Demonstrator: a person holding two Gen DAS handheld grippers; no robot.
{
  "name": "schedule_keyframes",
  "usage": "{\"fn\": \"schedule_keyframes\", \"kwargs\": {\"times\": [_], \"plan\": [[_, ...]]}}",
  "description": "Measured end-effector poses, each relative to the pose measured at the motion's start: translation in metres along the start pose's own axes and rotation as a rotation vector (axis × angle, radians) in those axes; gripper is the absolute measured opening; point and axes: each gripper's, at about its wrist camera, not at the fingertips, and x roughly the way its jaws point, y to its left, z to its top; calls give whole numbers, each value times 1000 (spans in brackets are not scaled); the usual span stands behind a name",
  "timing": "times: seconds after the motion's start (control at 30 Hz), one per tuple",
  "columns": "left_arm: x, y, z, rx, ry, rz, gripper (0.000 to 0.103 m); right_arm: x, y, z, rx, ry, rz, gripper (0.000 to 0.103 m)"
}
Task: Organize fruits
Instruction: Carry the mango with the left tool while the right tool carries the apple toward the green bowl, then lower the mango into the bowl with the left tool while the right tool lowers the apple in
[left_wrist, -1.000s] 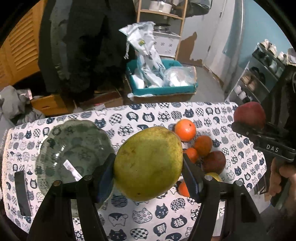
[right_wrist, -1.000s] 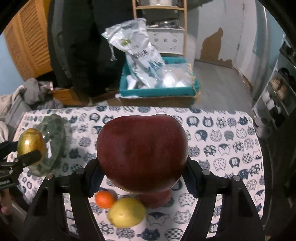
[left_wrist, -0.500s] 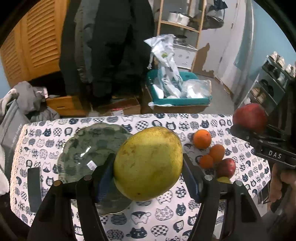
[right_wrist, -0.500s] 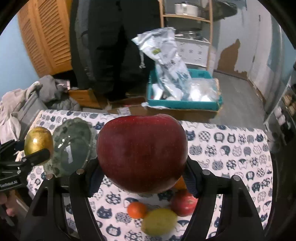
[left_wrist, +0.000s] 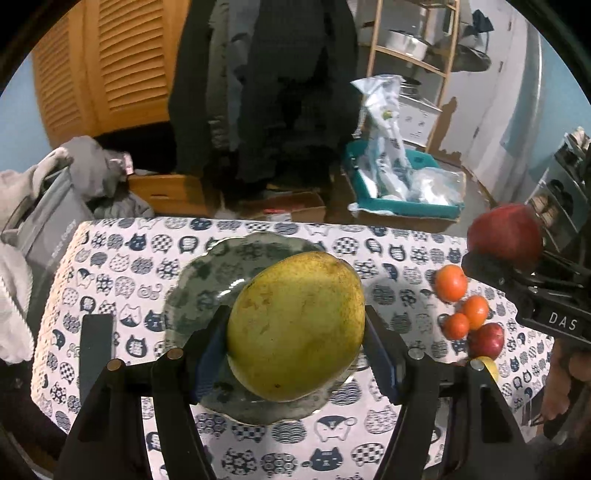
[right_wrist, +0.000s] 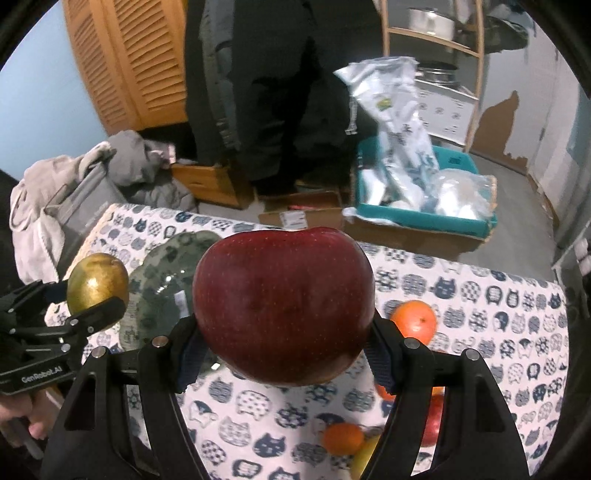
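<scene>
While my left tongs (left_wrist: 295, 350) grip the yellow-green mango (left_wrist: 295, 326) over the green plate (left_wrist: 199, 280), my right tongs (right_wrist: 282, 354) clamp the red apple (right_wrist: 282, 304) above the desk (right_wrist: 480, 295). Oranges (left_wrist: 450, 282) and another apple (left_wrist: 487, 339) lie grouped right of the plate.

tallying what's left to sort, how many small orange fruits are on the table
3, clustered at the table's right side in the left wrist view: the largest farthest back, one nearer, the smallest beside it. More could hide behind the tongs.
</scene>
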Motion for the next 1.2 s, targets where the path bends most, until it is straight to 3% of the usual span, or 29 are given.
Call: {"fn": "schedule_keyframes", "kwargs": {"times": [0.53, 0.9, 1.2], "plan": [[40, 67, -11, -116, 92, 64, 70, 76, 74, 11, -70, 125, 71, 73], [86, 93, -32, -169, 213, 87, 70, 122, 88, 3, -72, 231, 80, 73], [111, 93, -42, -174, 286, 75, 70, 136, 84, -3, -58, 264, 77, 73]]}}
